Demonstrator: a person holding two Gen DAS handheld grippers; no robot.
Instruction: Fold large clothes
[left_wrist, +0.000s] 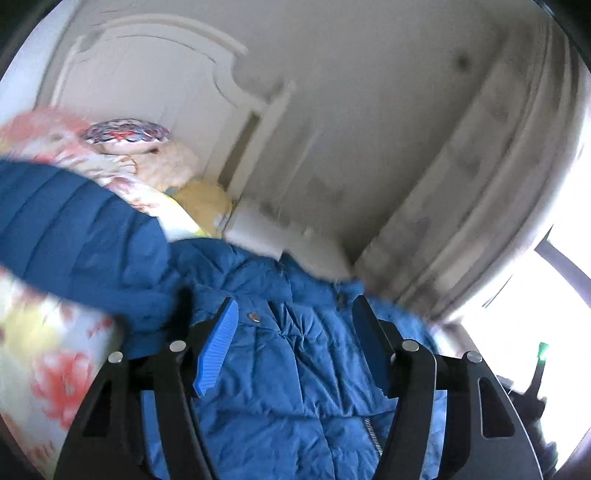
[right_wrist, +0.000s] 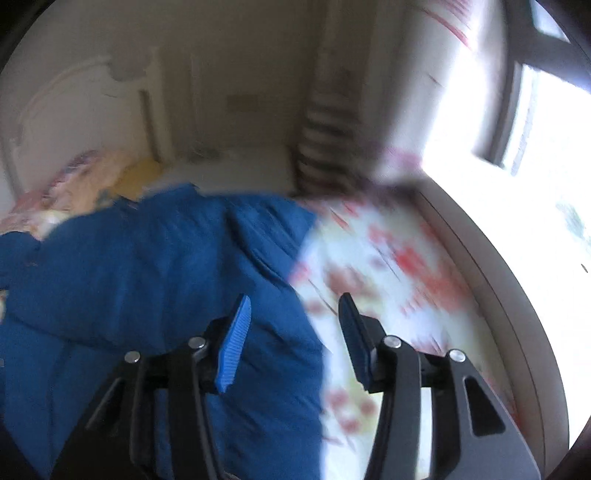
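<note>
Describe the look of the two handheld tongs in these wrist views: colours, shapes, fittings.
Both look alike. The left tongs have black plastic linkage arms with triangular cut-outs, joined by round silver pins, and flat fingers faced with ribbed bright-blue pads. The right tongs show the same black frame, silver pins and ribbed blue pads. No cables, markings or sleeves are visible.
</note>
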